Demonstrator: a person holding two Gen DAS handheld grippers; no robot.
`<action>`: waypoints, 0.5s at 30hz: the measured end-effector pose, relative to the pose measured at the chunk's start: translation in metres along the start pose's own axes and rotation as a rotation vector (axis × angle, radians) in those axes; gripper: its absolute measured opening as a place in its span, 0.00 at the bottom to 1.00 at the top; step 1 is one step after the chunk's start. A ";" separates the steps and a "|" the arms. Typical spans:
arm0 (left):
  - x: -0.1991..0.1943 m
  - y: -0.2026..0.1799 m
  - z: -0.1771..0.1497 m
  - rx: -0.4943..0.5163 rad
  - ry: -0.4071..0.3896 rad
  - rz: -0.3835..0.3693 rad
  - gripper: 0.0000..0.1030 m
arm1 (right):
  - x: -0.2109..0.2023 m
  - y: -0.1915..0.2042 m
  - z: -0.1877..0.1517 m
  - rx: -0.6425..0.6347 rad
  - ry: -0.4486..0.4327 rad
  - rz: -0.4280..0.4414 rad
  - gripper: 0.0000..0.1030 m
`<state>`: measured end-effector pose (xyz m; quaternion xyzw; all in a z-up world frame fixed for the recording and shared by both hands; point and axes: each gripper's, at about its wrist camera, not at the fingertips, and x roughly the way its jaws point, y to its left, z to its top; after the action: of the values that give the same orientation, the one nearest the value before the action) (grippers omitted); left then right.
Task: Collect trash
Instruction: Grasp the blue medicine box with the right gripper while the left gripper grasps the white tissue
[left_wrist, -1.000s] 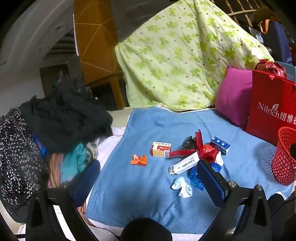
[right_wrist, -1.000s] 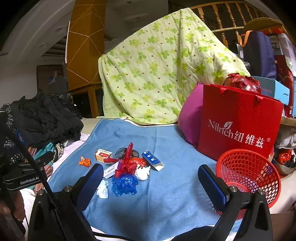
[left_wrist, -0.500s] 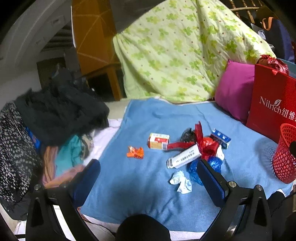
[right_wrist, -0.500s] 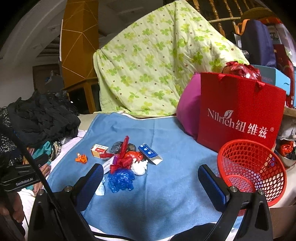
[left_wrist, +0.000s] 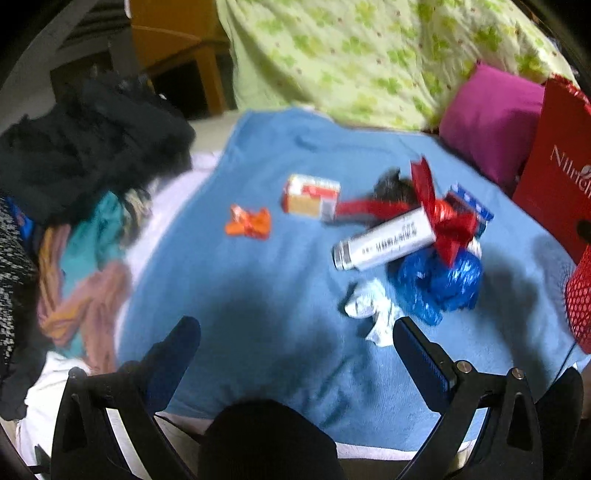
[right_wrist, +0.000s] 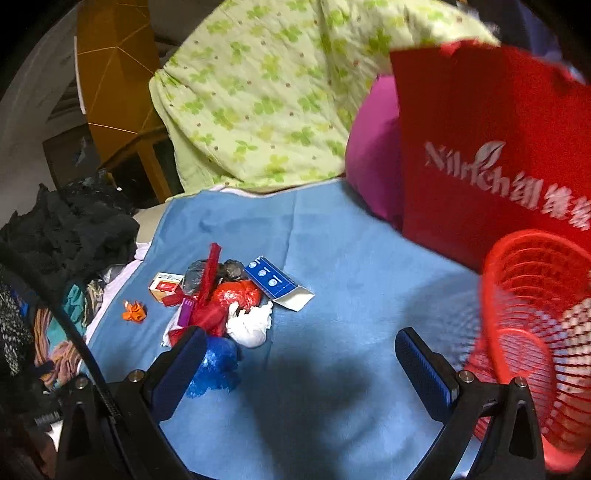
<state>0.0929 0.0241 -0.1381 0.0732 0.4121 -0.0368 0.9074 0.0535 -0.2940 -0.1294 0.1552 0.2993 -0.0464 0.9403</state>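
Hovering over litter scattered on the blue blanket (left_wrist: 258, 280).
Left view: left hand-held gripper (left_wrist: 295, 350) wide, empty; crumpled white tissue (left_wrist: 373, 310) nearest, soft and light, pinch its bulk. Right view: right hand-held gripper (right_wrist: 299, 354) wide, empty; red basket (right_wrist: 532, 332) beside.

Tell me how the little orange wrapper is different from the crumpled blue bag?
The orange wrapper is smaller and lies alone on the blanket; the blue bag is bigger and sits in the trash pile, against the white tube. One is orange, the other shiny blue. Both are crumpled and not yet picked up.
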 end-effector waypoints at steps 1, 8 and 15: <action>0.007 -0.002 0.000 0.000 0.021 -0.013 1.00 | 0.010 -0.001 0.002 -0.002 0.012 -0.009 0.99; 0.049 -0.021 0.004 0.003 0.123 -0.136 1.00 | 0.080 0.003 0.024 -0.034 0.087 0.030 0.86; 0.083 -0.031 0.010 0.007 0.186 -0.183 0.92 | 0.146 0.021 0.036 -0.167 0.197 0.039 0.79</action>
<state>0.1510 -0.0091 -0.1973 0.0416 0.4994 -0.1140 0.8578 0.1966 -0.2847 -0.1806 0.0858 0.3901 0.0123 0.9167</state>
